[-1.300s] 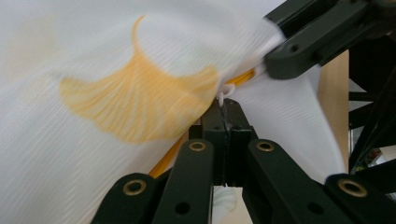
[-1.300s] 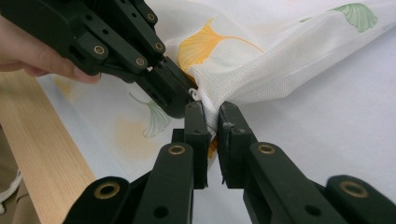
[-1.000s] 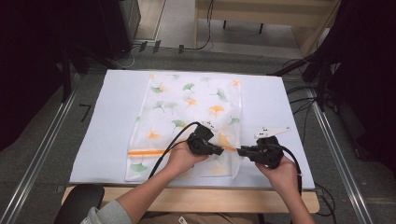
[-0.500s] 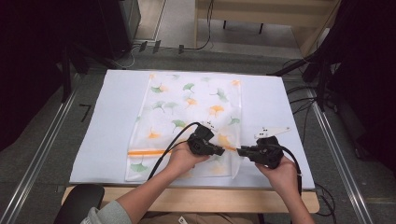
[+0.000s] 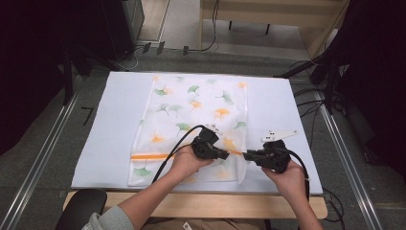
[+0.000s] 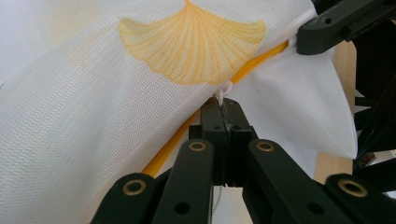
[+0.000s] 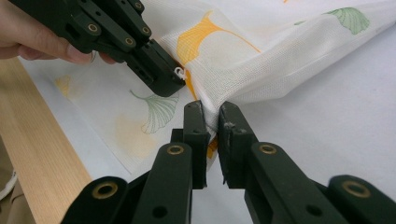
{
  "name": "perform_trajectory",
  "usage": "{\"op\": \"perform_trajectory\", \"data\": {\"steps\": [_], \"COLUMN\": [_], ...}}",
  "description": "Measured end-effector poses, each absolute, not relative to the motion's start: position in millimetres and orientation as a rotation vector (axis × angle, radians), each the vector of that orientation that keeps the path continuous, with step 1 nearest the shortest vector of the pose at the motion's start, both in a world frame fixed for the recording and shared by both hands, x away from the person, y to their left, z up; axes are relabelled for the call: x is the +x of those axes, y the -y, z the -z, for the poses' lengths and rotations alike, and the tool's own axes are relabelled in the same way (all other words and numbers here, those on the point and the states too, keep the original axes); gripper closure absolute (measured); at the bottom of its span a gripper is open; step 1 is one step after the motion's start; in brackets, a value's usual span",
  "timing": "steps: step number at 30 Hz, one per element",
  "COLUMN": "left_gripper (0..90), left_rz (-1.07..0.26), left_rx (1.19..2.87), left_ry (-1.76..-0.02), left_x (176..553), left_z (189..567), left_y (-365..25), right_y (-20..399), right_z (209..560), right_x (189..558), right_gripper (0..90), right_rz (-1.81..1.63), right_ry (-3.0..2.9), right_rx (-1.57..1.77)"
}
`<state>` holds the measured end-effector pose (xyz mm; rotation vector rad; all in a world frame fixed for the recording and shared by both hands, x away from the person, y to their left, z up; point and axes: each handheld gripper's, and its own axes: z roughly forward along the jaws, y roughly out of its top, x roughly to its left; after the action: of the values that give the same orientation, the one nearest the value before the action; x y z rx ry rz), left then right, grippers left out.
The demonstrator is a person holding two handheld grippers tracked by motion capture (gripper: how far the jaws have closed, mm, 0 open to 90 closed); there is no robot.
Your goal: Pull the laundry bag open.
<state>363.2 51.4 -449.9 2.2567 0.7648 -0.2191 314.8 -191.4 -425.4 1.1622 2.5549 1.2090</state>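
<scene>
A white mesh bag [image 5: 196,110] printed with green and orange leaves lies flat on the white mat [image 5: 115,124]. An orange zipper [image 5: 148,156] runs across its near end. My left gripper [image 5: 225,155] is shut on the small white zipper pull [image 6: 224,88], at the zipper's right part. In the right gripper view the left gripper [image 7: 170,84] holds that pull [image 7: 179,71] just above my own jaws. My right gripper [image 7: 212,116] is shut on a fold of the bag's fabric [image 7: 261,65] at the right edge, lifting it a little. The two grippers' tips almost meet [image 5: 246,155].
The mat ends at a wooden table edge [image 5: 201,203] close to the person. A black chair part [image 5: 79,208] sits at the bottom left. Metal rails [image 5: 43,153] flank the table, and cables lie on the floor at the right [image 5: 311,103].
</scene>
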Motion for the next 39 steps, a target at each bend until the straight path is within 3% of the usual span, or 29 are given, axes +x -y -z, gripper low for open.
{"op": "perform_trajectory", "data": {"steps": [11,22,39], "left_gripper": [90.0,90.0,90.0], "left_rz": [0.225,0.203,0.206], "left_rx": [2.260,2.287,2.253], "left_ry": [-0.776,-0.833,-0.831], "left_x": [367,371,366], "left_z": [451,448,449], "left_y": [-58,-90,-88], "right_y": [191,195,194], "right_z": [424,423,424], "right_x": [314,315,316], "right_gripper": [84.3,84.2,84.2], "right_rz": [-1.204,-1.197,-1.193], "right_ry": [-2.555,-2.539,-2.540], "right_rx": [1.151,1.167,1.181]}}
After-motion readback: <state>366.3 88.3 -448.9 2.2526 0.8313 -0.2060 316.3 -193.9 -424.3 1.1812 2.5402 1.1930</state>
